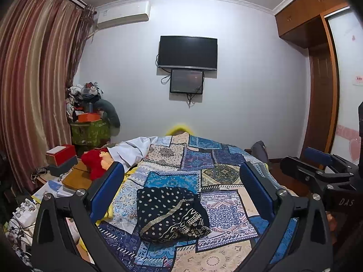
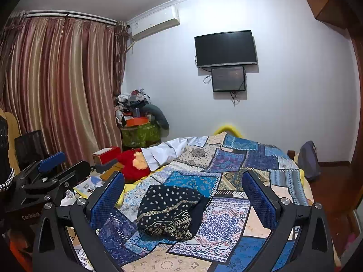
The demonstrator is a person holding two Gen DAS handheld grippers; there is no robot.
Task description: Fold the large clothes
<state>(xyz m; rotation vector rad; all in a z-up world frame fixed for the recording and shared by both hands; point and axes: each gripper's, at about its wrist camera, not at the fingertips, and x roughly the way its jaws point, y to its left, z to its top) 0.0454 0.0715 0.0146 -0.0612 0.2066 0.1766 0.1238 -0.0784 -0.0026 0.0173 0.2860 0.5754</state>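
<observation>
Left wrist: dark patterned garment (image 1: 170, 213) lies bunched on bedspread (image 1: 224, 210).

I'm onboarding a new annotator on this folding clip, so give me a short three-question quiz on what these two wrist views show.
1. True or false: the left gripper is shut on the dark patterned garment.
2. Multiple choice: the garment lies on (A) the wooden floor, (B) the patchwork bedspread, (C) the cluttered side table.
3. Fill in: seen from the right gripper, the red plush toy is at the bed's ____ edge.

Key
1. False. Both grippers are open and hang above the garment, touching nothing.
2. B. It sits crumpled, not yet spread flat.
3. Left, beside the white cloth.
</observation>
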